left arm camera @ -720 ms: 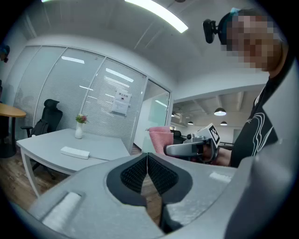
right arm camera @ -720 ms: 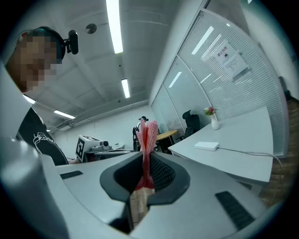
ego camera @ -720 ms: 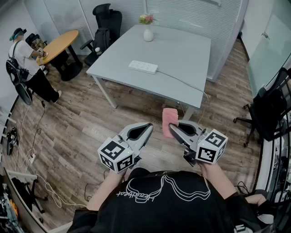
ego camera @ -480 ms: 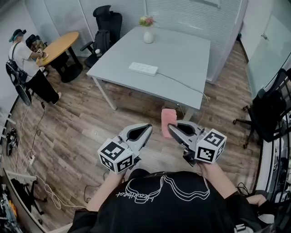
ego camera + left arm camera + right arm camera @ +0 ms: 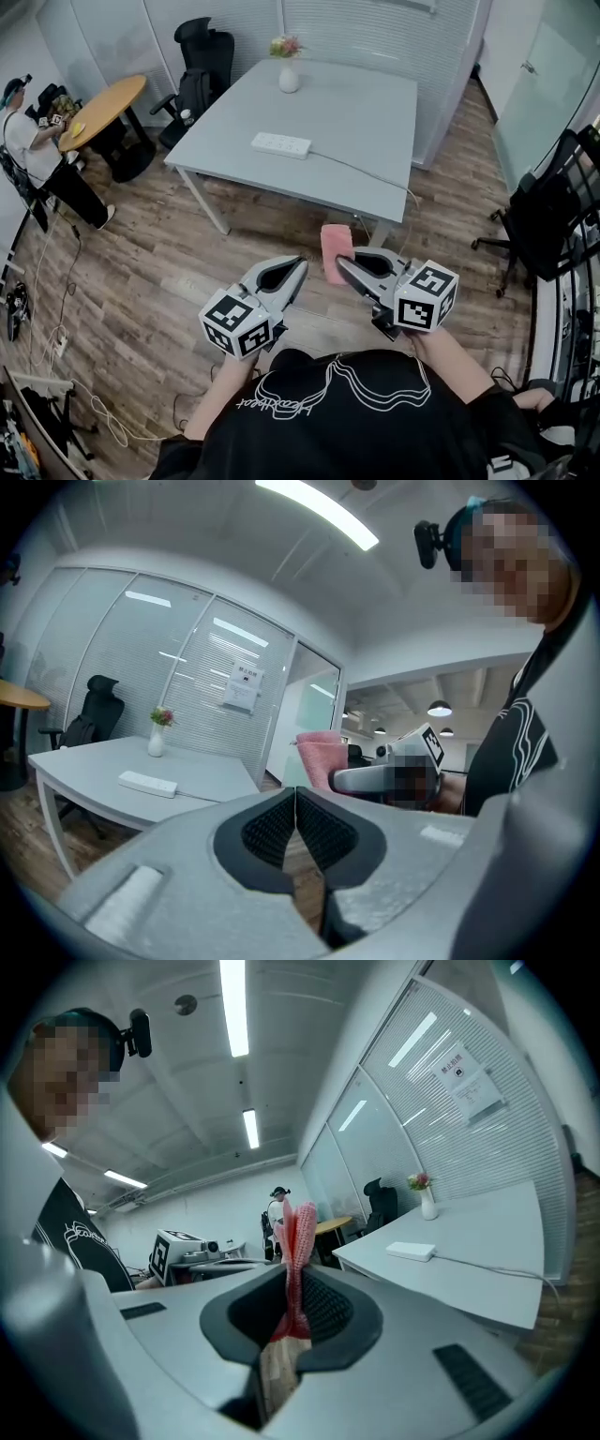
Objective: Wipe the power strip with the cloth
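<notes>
A white power strip (image 5: pixel 280 144) lies on the grey table (image 5: pixel 366 122), its cable trailing to the right edge; it also shows small in the left gripper view (image 5: pixel 147 783) and the right gripper view (image 5: pixel 412 1252). My right gripper (image 5: pixel 343 269) is shut on a pink cloth (image 5: pixel 335 251), which stands up from the jaws (image 5: pixel 298 1241). My left gripper (image 5: pixel 294 272) is shut with nothing in it. Both grippers hang over the wooden floor, well short of the table.
A white vase with flowers (image 5: pixel 288 70) stands at the table's far end. Black office chairs (image 5: pixel 200 52) are behind the table and at the right (image 5: pixel 553 220). A person (image 5: pixel 37 150) stands by a round wooden table (image 5: pixel 101 103) at the left. Glass walls close the room.
The view has shifted: table and power strip now sit slightly further left and up. Both grippers keep their grip and their place in front of the body.
</notes>
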`<state>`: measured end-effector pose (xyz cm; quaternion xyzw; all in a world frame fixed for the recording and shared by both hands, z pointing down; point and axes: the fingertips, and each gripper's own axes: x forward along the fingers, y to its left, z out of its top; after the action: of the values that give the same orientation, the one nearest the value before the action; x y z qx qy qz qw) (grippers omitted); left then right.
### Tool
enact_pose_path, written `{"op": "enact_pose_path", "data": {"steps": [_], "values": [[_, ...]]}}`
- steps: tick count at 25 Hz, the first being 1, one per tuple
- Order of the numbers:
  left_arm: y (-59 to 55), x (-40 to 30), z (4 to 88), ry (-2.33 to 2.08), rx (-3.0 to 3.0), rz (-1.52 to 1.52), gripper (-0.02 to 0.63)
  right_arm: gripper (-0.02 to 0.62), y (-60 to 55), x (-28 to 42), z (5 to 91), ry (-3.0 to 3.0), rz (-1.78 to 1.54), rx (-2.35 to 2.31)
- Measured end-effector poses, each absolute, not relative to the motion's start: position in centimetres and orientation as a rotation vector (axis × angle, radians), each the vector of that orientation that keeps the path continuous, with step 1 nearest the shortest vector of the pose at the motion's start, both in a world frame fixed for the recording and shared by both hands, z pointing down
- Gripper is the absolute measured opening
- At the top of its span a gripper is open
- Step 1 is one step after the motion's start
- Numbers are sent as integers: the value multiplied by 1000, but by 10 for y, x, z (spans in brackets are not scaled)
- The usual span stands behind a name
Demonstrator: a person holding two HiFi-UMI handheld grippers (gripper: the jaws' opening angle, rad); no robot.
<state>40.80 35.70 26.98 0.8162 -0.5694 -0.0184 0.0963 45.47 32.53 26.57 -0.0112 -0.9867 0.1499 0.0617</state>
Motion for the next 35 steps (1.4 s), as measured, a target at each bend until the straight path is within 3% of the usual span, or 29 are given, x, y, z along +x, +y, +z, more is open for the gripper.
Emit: {"op": "enact_pose_path", "data": {"steps": [20,27,35], "values": [[325,394,236,-1698,2456,-51,14,37,296,442,246,-3019,504,12],[300,333,227,-1719,2475,-271,14,38,271,395,258,-3019,557,-10],[249,250,252,-1627,2533,-78,14,38,216,315,260,-3033,594,118]]}}
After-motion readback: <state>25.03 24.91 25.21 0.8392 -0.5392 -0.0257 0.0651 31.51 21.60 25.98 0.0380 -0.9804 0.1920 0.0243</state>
